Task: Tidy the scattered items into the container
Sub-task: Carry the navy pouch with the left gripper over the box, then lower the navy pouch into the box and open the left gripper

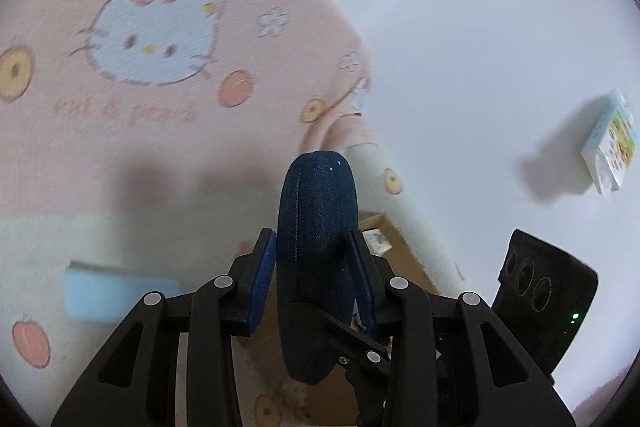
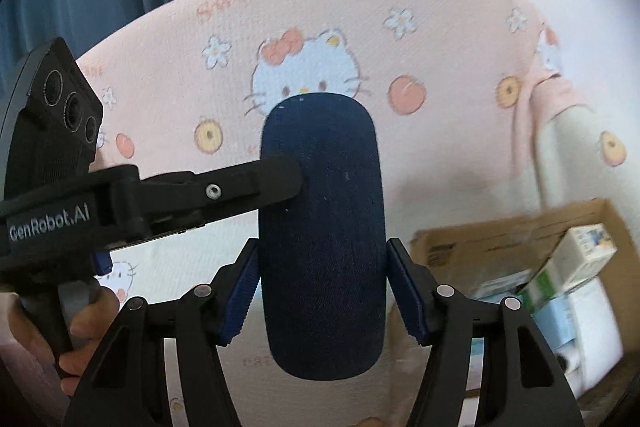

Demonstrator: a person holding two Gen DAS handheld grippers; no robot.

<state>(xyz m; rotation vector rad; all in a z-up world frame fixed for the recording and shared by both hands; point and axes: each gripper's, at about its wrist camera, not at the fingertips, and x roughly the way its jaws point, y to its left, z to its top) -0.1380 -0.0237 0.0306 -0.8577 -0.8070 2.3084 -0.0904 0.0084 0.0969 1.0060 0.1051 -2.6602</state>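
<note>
A dark blue denim case (image 2: 322,235) is held in the air between both grippers. My right gripper (image 2: 322,291) is shut on its long sides. My left gripper (image 1: 316,267) is shut on it edge-on; in the right wrist view its finger (image 2: 256,183) presses the case's left side. The case shows edge-on in the left wrist view (image 1: 316,227). The cardboard box (image 2: 520,223) stands at the lower right, holding several small cartons (image 2: 576,255). In the left wrist view the box (image 1: 400,251) lies just behind the case.
A pink Hello Kitty blanket (image 2: 360,39) covers the surface behind the case. A small colourful carton (image 1: 610,143) lies on the white surface to the right. A light blue object (image 1: 116,291) lies on the blanket at the lower left.
</note>
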